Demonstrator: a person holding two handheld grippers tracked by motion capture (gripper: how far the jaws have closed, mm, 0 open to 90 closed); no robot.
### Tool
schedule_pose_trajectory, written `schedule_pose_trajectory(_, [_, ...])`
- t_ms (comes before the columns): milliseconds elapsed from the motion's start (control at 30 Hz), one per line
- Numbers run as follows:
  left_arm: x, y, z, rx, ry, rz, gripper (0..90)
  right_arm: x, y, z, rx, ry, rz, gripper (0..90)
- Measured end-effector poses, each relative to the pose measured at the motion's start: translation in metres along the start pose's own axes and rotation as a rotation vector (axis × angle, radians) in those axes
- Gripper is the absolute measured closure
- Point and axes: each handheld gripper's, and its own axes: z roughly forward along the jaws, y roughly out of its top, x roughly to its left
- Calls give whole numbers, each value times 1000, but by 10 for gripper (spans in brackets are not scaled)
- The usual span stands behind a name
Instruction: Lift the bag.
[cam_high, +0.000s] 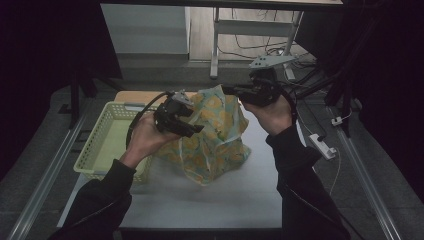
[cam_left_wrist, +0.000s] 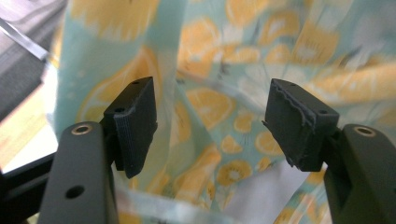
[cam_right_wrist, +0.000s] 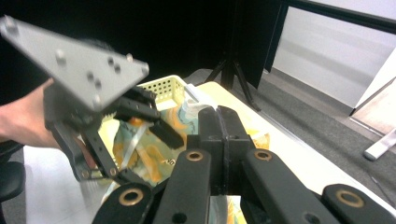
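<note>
From above, a person is lifting a lemon-print cloth (cam_high: 215, 135) off the white table (cam_high: 235, 195), apparently to shake it open, with the right gripper (cam_high: 235, 91) at its one o'clock corner and a yellow basket (cam_high: 102, 145) waiting at nine o'clock. Along the left gripper (cam_left_wrist: 210, 123), the jaws are standing spread with cloth blurring behind them. Along the right gripper, the jaws are pressing together on the cloth's edge, the pinched part hiding beneath them.

dim room | table lit from above | gripper views soft, blurred
</note>
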Motion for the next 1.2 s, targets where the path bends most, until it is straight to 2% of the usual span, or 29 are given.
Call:
schedule_pose_trajectory(133, [-2,-10,13,40,11,6,359,-1,-4,4,9,-4,4,900])
schedule_pose_trajectory(200, [-3,-15,19,50,-9,11,358,-2,-5,4,11,-4,6,900])
schedule_pose_trajectory(300, [-6,-23,28,72,-8,18,357,-3,-7,5,16,-9,9,900])
schedule_pose_trajectory(400, [-9,-30,37,116,10,27,384,-3,-8,6,17,-11,12,900])
schedule_pose_trajectory(500, [-12,-35,44,182,56,52,596,-3,-8,6,13,-12,12,900])
schedule_pose_trajectory(567, [-11,-35,44,206,41,37,849,-2,-7,6,11,-12,11,900])
schedule_pose_trajectory(600, [-9,-35,43,201,32,20,884,-2,-6,6,9,-12,9,900])
schedule_pose_trajectory(667, [-5,-33,36,168,-12,-12,890,0,-4,4,1,-13,3,900])
schedule_pose_trajectory(733, [-1,-31,25,112,-44,-44,893,1,0,1,-10,-16,-1,900])
schedule_pose_trajectory(833, [7,-27,3,0,-95,-92,895,4,5,-5,-25,-17,-8,900])
schedule_pose_trajectory(1000, [19,-13,-41,-163,-150,-137,896,8,16,-12,-40,-26,-27,900])
schedule_pose_trajectory(1200, [26,12,-84,-295,-147,-150,896,14,32,-21,-66,-39,-52,900])
